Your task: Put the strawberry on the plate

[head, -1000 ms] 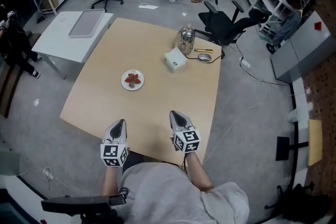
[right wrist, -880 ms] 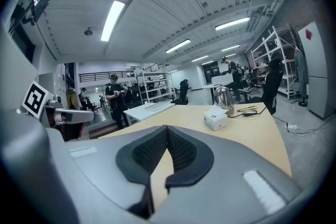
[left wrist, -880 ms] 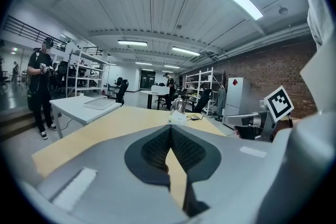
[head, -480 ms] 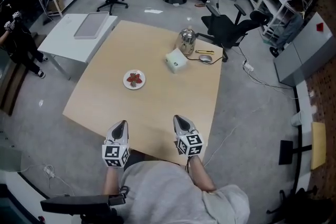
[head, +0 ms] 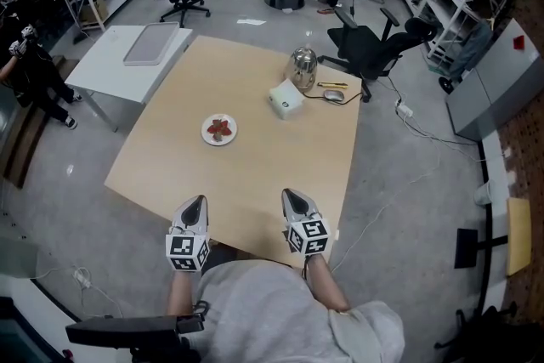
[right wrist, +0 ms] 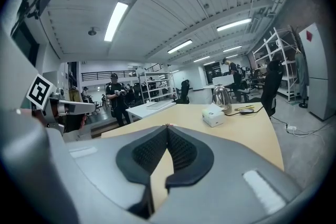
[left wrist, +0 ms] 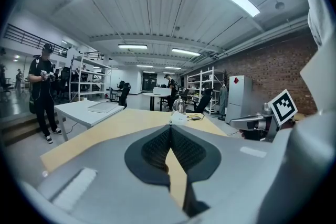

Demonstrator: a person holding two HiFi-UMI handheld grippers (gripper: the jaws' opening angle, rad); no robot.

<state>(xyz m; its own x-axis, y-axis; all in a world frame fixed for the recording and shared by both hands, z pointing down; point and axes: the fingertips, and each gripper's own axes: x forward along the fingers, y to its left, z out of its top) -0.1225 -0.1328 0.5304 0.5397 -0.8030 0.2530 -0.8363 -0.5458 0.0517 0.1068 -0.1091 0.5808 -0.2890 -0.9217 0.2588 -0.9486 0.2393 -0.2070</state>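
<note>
Left gripper (head: 196, 200) and right gripper (head: 289, 194) hover side by side over the near edge of the tan table (head: 255, 174), both pointing away from the person across the top. In the left gripper view the two dark ribbed pads meet at their tips with nothing between them, so this gripper (left wrist: 170, 127) is closed and empty. The right gripper (right wrist: 167, 126) is the same, tips together and nothing held.

The tan table spreads out ahead of both grippers and is the biggest thing near them. Beyond its far left corner, well off to the left gripper's side, stands a white side table (head: 106, 68) with a flat grey tray (head: 151, 44) on it. A black office chair (head: 374, 47) sits past the far right edge, on the right gripper's side.

On the tan top, far ahead of the right gripper, stands a shiny metal kettle (head: 303, 66). Just nearer than it lies a small white box (head: 286, 98). The white plate (head: 219, 130) is closer in, well ahead of the left gripper and slightly toward the right one, apart from both. The strawberry (head: 220, 128) lies on that plate. A computer mouse (head: 331, 94) rests beside the box, on the side away from the plate.
</note>
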